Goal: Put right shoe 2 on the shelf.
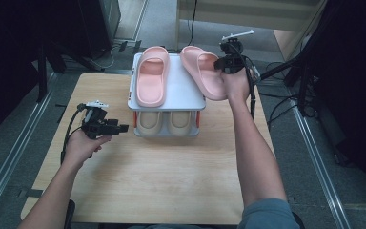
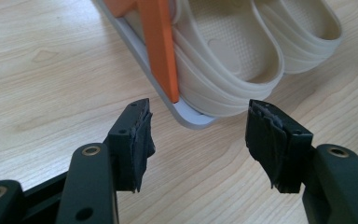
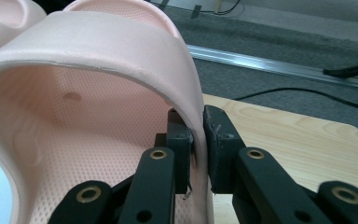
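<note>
Right gripper (image 1: 219,63) fingers clamp the strap wall of the pink slipper (image 1: 202,71), tilted over the rack (image 1: 183,90) top's right edge beside its mate (image 1: 151,81). Left gripper (image 2: 198,140) fingers stand open over the surface (image 1: 171,176). Its view shows beige slippers (image 2: 242,51) on the lower shelf behind an orange post (image 2: 161,46).

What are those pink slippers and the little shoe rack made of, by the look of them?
The held pink slipper looks like soft moulded foam, matte, with a finely dimpled footbed. The other pink slipper looks alike. The shoe rack seems to be smooth grey plastic shelves on glossy orange posts, though painted metal is possible.
</note>
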Demonstrator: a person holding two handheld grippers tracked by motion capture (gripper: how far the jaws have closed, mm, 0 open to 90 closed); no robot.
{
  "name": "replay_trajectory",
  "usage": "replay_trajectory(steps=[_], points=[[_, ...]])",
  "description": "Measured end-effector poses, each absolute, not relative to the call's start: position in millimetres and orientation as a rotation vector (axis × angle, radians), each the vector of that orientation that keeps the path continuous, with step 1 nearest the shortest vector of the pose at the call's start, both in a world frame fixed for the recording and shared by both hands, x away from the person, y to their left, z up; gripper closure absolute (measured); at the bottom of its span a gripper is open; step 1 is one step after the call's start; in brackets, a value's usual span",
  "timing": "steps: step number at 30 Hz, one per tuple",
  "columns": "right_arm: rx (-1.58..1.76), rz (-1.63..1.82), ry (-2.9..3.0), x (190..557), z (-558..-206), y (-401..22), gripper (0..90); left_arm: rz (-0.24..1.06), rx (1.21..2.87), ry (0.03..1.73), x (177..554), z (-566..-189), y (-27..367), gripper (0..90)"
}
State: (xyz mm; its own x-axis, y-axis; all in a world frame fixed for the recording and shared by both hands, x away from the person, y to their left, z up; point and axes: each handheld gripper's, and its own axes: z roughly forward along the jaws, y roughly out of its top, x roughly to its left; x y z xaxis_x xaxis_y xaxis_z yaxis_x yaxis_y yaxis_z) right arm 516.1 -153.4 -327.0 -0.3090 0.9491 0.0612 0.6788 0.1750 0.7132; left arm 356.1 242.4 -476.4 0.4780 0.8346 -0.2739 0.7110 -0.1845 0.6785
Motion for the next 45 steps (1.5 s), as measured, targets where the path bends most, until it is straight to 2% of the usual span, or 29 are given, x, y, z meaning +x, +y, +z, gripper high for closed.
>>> replay_trajectory(steps=[20, 45], points=[[1.504, 0.886, 2.102, 528.7, -336.9, -107.7, 78.9, 0.203, 1.942, 1.284, 353.1, -476.1, 246.2, 40.9], [1.437, 1.024, 2.159, 494.9, -343.1, -104.2, 71.4, 0.201, 1.965, 1.284, 354.1, -478.1, 244.9, 40.8]])
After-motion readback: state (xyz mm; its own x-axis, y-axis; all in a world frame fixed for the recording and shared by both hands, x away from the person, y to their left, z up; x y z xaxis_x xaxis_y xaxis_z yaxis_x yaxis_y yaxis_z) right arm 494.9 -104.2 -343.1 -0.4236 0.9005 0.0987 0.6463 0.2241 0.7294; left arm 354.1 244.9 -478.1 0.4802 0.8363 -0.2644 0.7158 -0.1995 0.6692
